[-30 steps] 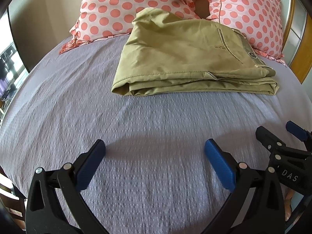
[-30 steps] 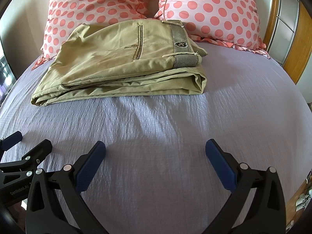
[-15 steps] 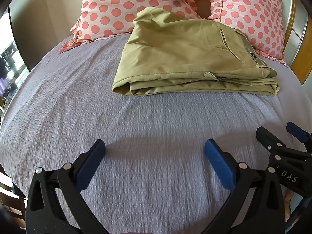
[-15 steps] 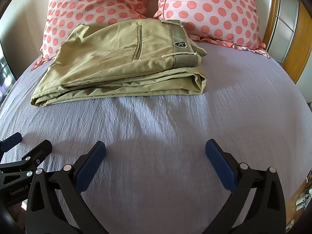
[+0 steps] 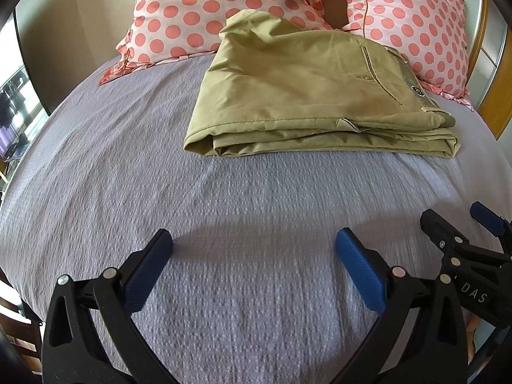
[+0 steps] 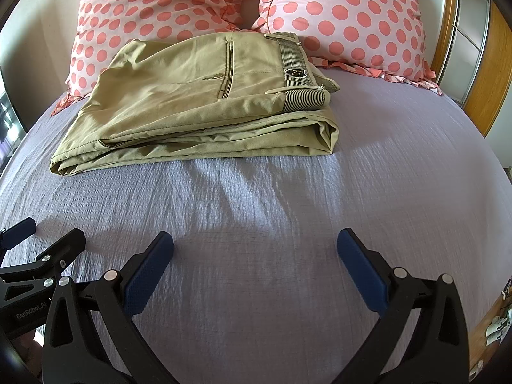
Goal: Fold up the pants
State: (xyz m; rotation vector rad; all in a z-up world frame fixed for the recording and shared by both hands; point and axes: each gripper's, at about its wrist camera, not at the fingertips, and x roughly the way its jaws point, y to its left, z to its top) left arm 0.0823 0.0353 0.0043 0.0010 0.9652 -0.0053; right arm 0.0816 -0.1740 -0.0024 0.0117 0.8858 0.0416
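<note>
As both wrist views show, one pair of khaki pants (image 5: 307, 96) lies folded into a flat rectangular stack on the lavender bedspread (image 5: 224, 211), at the head end of the bed. Its far edge rests against two pillows, both white with coral polka dots: one left pillow (image 6: 153, 9) and one right pillow (image 6: 348, 16), set side by side with a narrow gap between them. On the pants, one striped waistband (image 6: 292, 60) with one small dark badge faces up at the right end of the stack, and one slit back pocket with one button is visible on the top layer. Several layers of cloth show along the near edge of the stack; its corners are roughly aligned.

Two grippers are present. Left gripper (image 5: 254, 268): jaws spread wide apart, nothing between them, the two blue pads (image 5: 358, 272) clear of any cloth; it hangs low over bare bedspread, well short of the pants. Whether it touches the bedspread cannot be told. Right gripper (image 6: 256, 268): jaws likewise spread wide, holding nothing, over bare bedspread and well apart from the stack. Each gripper appears at the edge of the other's view, just beside it.

One wooden headboard edge (image 6: 486, 73) stands at the right, behind the right pillow.
</note>
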